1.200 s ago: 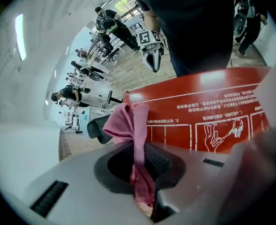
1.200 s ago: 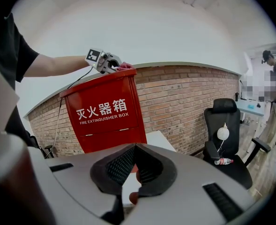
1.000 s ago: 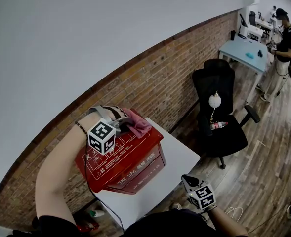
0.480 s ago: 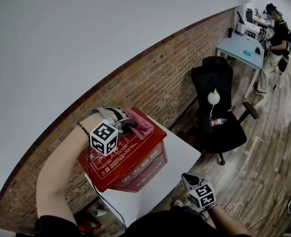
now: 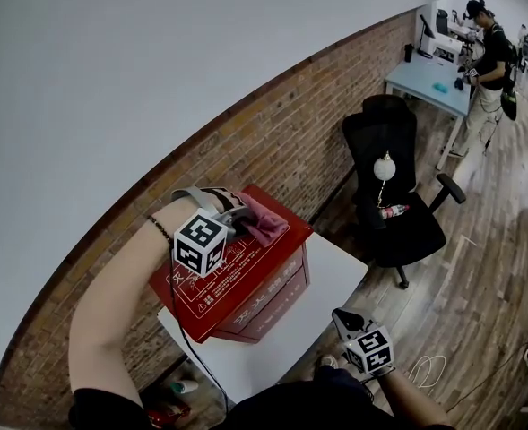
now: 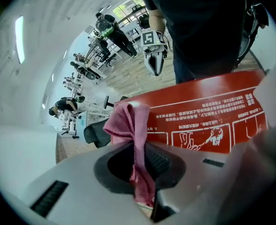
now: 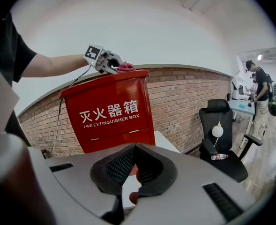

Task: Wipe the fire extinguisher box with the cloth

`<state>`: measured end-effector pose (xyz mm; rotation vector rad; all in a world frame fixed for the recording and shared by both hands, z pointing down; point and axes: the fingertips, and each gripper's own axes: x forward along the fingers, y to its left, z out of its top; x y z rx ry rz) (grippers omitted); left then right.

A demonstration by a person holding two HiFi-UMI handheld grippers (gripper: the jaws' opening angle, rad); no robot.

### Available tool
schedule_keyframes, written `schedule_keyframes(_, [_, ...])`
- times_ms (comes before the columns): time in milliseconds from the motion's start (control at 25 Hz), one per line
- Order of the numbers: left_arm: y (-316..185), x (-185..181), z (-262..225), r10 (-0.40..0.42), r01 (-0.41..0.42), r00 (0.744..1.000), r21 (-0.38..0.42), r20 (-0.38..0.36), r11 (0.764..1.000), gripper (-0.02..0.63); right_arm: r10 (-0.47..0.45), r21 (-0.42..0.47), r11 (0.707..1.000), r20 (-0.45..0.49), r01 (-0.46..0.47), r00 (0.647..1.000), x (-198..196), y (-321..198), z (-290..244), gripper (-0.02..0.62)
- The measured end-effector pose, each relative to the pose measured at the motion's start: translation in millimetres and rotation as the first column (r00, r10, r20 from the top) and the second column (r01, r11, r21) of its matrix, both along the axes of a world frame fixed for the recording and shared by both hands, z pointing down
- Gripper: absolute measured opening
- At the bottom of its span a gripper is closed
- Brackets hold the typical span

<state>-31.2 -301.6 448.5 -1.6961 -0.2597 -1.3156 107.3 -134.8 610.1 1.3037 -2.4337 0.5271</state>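
Left gripper [image 5: 235, 223] clamped on the pink cloth [image 5: 265, 222], at the box top.
You hold the cloth bunched between the jaws so its loose end lies on the lid of the red fire extinguisher box [image 5: 262, 287], which stands on the white table [image 5: 335, 280]. Your right gripper [image 5: 348, 324] hangs low, jaws together and empty, well apart from the wiping.

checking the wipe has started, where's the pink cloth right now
In the head view, left of centre, the pink cloth sits atop the red fire extinguisher box by the brick wall, pinched in the jaws of the left gripper.
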Motion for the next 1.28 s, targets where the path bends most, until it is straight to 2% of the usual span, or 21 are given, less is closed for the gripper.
schedule_keyframes(760, [29, -32, -1, -0.005, 0.003, 0.999, -0.039, -0.053, 0.999, 0.055, 0.068, 0.004, 0.998, -0.017, -0.068, 0.998, -36, 52, -2, 0.02])
schedule_keyframes(1280, [48, -55, 1, -0.004, 0.003, 1.0, -0.045, -0.022, 0.999, 0.055, 0.071, 0.015, 0.997, -0.024, -0.071, 0.997, -52, 69, -6, 0.02])
